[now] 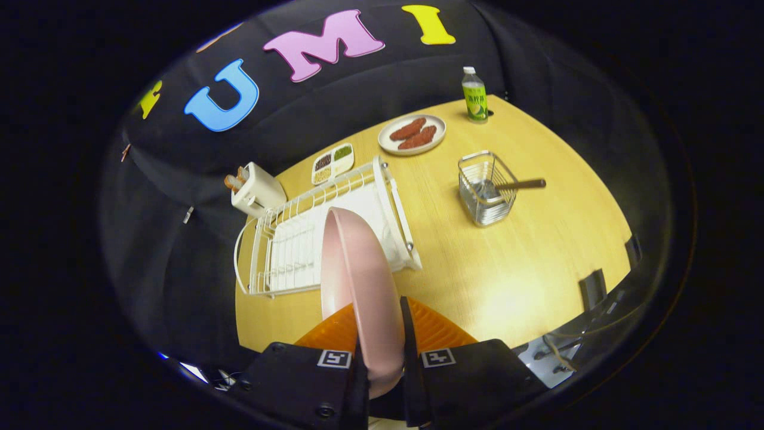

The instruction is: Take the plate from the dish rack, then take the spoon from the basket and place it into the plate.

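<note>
Farthest to the left beyond the gripper, a white toaster (258,191) stands at the far edge of the tabletop (513,269), against the black cloth wall, with something brownish poking out of its top. Just right of it, a small divided dish (332,162) holds dark, green and pale fillings. Ahead of the fingers and a little to their left lies the white wire dish rack (286,251), its long side running away from the gripper toward the divided dish.

The gripper (382,352) is clamped on the pink plate (361,280): both fingers press its lower rim from either side, and the plate stands on edge between them, rising up and forward so that its upper part overlaps the rack in view. Whether the plate touches the rack cannot be told.

Beyond the rack to the right, a pale round plate (412,135) carries two reddish-brown pieces of food. Farther right and well beyond the fingers, a green-labelled bottle (475,95) stands upright near the far edge of the tabletop. Nearer than the bottle, ahead and right of the fingers, sits the wire basket (484,190), well apart from the rack. The spoon (514,185) lies in it, bowl down inside and dark handle sticking out over the basket's right rim.
</note>
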Tool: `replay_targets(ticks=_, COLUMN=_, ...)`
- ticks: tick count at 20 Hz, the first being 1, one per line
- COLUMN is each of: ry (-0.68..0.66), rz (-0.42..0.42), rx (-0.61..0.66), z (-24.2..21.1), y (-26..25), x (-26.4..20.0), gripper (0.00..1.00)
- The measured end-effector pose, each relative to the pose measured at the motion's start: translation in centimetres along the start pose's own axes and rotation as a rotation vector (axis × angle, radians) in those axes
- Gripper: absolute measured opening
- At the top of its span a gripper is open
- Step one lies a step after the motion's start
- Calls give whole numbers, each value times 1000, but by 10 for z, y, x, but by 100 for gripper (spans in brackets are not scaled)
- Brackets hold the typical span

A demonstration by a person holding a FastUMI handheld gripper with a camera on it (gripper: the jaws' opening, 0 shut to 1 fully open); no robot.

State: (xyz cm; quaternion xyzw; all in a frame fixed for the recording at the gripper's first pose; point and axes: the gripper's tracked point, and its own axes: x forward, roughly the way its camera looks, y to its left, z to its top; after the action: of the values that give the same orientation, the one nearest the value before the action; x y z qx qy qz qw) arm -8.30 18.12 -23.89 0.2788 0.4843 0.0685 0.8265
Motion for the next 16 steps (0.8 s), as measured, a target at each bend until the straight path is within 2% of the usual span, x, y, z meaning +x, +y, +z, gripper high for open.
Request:
replay_targets(ticks=3, ry=76, rz=-17, rx=25, z=-39, y=-16, x=12, gripper=28)
replay_targets(ticks=8, ry=138, rz=-24, rx=14, z=-65, y=-23, x=51, gripper=28)
replay_targets(ticks=12, ry=202, rz=34, rx=59, z=-86, y=-7, x=75, gripper=28)
replay_targets(ticks=16, ry=197, rz=63, rx=56, z=-87, y=3, x=89, gripper=28)
